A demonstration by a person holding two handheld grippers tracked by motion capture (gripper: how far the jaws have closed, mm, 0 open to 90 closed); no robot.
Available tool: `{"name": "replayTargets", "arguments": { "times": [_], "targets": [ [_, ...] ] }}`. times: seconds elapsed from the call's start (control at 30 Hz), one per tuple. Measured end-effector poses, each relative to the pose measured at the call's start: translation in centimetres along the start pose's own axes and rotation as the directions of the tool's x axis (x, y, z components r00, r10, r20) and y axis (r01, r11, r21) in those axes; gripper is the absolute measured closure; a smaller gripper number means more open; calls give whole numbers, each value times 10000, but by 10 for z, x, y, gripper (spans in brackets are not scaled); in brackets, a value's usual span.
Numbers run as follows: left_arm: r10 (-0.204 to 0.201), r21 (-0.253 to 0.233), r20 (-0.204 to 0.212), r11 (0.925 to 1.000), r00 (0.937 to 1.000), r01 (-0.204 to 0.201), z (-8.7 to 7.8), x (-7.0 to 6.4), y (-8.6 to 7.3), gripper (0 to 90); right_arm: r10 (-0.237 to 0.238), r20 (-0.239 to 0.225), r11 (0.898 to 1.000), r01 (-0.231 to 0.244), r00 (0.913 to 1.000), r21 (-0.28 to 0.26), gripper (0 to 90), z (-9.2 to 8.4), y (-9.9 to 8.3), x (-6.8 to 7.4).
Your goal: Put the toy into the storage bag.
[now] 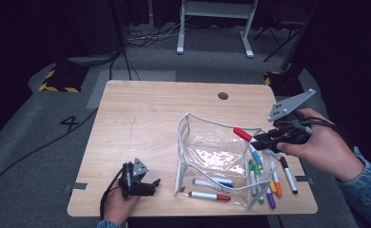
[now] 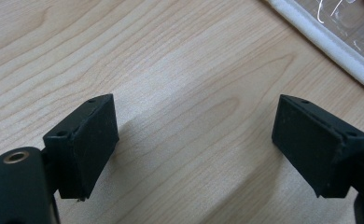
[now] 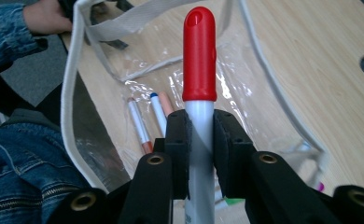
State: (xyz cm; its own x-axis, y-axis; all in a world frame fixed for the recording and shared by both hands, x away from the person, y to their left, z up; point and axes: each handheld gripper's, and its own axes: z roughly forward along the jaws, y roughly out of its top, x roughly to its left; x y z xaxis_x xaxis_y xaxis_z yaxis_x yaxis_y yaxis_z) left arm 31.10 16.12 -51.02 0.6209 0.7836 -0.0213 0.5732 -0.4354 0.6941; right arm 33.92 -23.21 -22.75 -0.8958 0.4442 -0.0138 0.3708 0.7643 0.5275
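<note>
Markers number about a dozen: one red-capped marker [image 3: 199,70], smooth and cylindrical, clamped in the right gripper [image 3: 199,140] above the clear plastic pouch [image 1: 212,152], while the left gripper [image 2: 194,144] rests empty, jaws apart, on the wooden table [image 1: 145,114].

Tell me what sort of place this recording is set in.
Probably a lab or studio set up for recording, not a home: a lone wooden table on grey carpet, yellow-and-black hazard-striped blocks on the floor, loose cables beyond, and dark surroundings.
</note>
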Motion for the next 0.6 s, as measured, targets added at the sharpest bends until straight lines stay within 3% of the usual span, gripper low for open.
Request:
{"name": "replayTargets", "arguments": {
  "times": [0.17, 0.37, 0.6],
  "targets": [
    [15, 1, -11, 10000, 10000, -15, 0, 0, 0, 147, -457, -406, 9987, 466, 9981, 215, 773, 17, 13, 8],
    [19, 0, -8, 10000, 10000, -19, 0, 0, 0, 147, -1143, -1046, 9914, 1202, 9879, 515, 773, 44, 26, 14],
    [-10, -3, -5, 10000, 10000, 10, 0, 0, 0, 147, -1338, -1572, 9840, 1499, 9785, 958, 772, 76, 31, 18]
  ]
}}
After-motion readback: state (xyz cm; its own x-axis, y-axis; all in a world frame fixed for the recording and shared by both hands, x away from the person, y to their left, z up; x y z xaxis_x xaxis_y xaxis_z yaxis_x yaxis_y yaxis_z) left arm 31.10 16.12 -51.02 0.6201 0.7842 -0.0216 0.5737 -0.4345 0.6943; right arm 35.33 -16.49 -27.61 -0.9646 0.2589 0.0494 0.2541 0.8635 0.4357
